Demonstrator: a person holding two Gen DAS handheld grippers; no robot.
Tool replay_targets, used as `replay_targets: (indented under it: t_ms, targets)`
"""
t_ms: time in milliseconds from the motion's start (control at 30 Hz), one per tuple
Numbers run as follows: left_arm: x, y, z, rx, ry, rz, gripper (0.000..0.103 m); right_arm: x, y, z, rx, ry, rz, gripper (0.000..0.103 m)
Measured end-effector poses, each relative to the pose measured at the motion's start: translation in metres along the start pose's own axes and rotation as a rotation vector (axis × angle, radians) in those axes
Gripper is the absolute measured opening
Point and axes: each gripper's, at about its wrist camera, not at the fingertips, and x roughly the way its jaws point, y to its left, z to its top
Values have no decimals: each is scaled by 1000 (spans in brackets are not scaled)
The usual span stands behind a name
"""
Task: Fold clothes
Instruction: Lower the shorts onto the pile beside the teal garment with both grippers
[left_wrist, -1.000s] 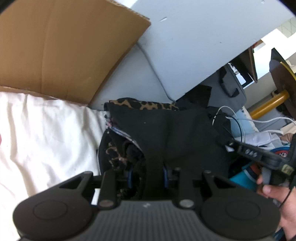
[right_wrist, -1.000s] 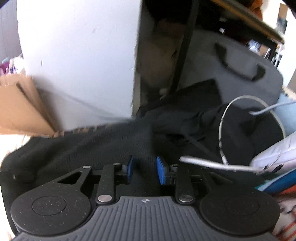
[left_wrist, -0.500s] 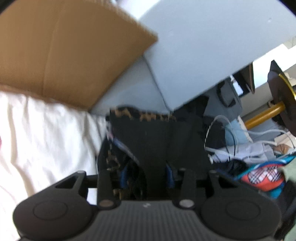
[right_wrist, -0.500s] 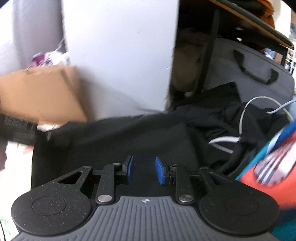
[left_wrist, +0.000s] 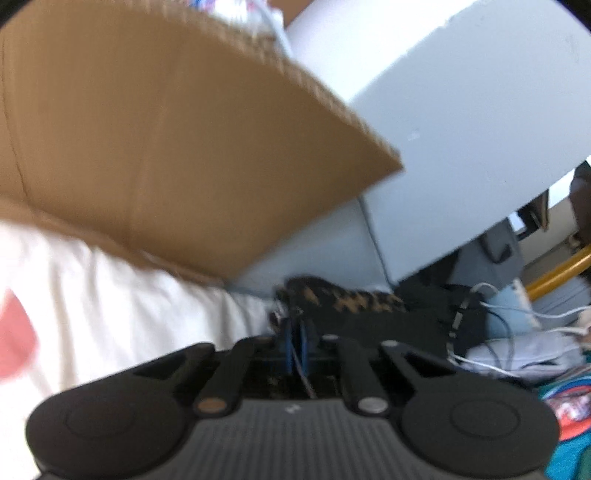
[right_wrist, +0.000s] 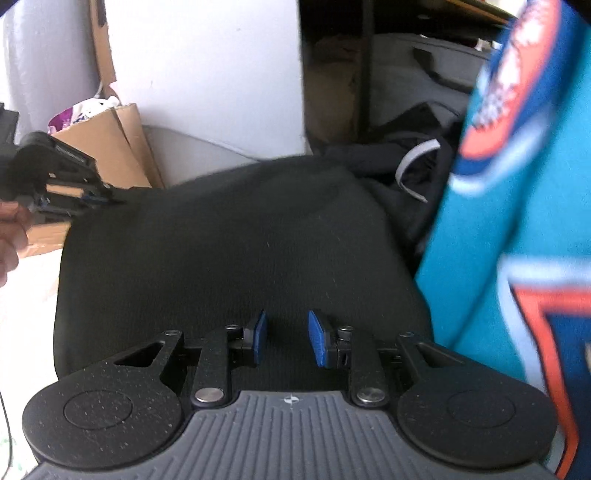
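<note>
Left gripper is clamped on the black garment's corner at frame centre to anchor it; right gripper, jaws parted and empty, hovers over its near edge, seemingly ready to grab

I'm seeing my left gripper with its blue pads pressed together, pinching a thin edge of the black garment with leopard-print lining. It's lying on the rumpled white sheet. A large brown corrugated cardboard flap is leaning behind it against a pale grey panel. White cables are trailing at right.
</note>
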Motion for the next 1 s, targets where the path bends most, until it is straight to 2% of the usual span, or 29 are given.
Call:
replay_targets:
  t_ms: [67,133,333,533,667,733,833,1000]
  targets:
    - [-9,4,6,6,-38,38,3,-2,-2,-8,12,2,-6,32]
    - [-19,5,11,9,-46,41,3,-5,-3,-12,2,-2,-10,32]
    - [-50,-26,5,145,-27,-32,10,-19,-14,-9,32,-38,-26,32]
    - [-62,-65,-24,255,33,-130,10,-22,-20,-5,50,-63,-40,32]
    - [-57,-84,-46,308,79,-145,10,-17,-15,0,36,-76,-51,32]
    - [-52,-90,-55,358,81,-127,10,-14,-12,4,23,-91,-48,33]
    - [-37,-84,-64,375,119,-89,10,-6,-11,9,17,-101,-74,38]
    - [-27,-73,-73,450,140,-12,2,5,-18,1,5,-82,-123,40]
